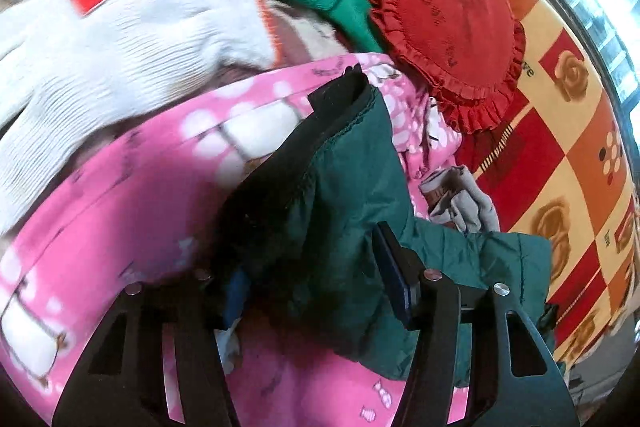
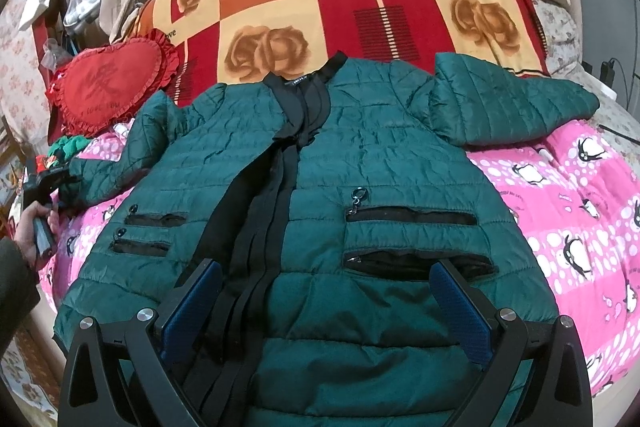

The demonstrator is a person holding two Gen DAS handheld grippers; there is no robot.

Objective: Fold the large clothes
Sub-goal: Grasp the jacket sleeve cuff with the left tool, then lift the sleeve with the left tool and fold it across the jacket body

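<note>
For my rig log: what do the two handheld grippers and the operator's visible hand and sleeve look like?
Both the left gripper and right gripper have black angular frames with triangular cut-outs, silver round bolts and blue textured pads. The left hand is bare, with a dark sleeve.

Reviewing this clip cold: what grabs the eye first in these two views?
The dark green quilted jacket dominates the right wrist view, spread front-up on the pink penguin blanket, with the open right gripper over its hem. At far left, the red heart-shaped cushion sits beside one sleeve. In the left wrist view, the left gripper has that sleeve between its fingers.
</note>
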